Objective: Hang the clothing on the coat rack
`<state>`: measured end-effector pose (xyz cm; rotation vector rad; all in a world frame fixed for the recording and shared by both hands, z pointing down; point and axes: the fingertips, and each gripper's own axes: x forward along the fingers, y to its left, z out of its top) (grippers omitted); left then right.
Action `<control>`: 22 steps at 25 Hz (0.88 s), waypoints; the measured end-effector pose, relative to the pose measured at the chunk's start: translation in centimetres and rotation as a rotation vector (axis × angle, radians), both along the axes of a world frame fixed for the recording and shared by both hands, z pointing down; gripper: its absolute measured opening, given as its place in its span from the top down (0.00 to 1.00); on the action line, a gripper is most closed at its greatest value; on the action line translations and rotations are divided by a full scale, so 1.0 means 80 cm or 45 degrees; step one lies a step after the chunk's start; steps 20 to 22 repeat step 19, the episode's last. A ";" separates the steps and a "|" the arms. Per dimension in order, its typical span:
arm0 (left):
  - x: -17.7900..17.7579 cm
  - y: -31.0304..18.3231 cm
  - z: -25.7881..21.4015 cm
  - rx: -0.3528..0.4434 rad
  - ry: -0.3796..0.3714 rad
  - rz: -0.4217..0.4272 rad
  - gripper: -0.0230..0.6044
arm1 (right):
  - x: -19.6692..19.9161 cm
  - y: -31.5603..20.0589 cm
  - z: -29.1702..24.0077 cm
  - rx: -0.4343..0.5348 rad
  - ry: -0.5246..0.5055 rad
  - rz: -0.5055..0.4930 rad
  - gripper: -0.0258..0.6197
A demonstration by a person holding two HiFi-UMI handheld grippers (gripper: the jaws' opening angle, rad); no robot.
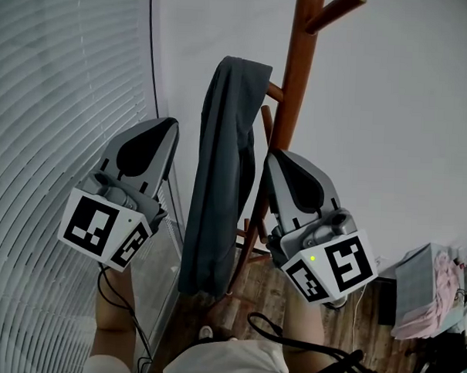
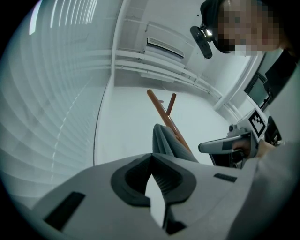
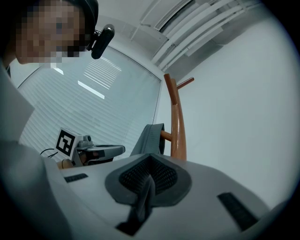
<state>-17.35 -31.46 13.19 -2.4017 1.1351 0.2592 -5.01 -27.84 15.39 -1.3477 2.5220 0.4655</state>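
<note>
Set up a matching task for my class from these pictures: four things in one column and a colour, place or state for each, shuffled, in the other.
1 garment
2 coat rack
3 left gripper
4 blinds

A brown wood
B jaws together, nothing held
C draped over a peg
D pale slats on the left

Pairs: 1-C, 2-A, 3-B, 4-D

Coat rack [image 1: 296,84] mid-frame, wall [image 1: 407,112] behind. Garment [image 1: 222,174] hung over a peg on rack's left side, draped down alongside pole. Blinds [image 1: 59,120] at far left. Left tongs [image 1: 171,125] betw. blinds & garment, apart from both. Right tongs [image 1: 272,155] just right of garment, in front of pole, w/ a fold of it betw. jaws. Pile of cloth items [image 1: 430,295] lower right, well apart from rack.
</note>
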 end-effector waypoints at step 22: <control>0.004 0.008 0.000 0.001 -0.033 0.003 0.94 | -0.002 0.003 0.001 -0.001 0.014 -0.019 0.93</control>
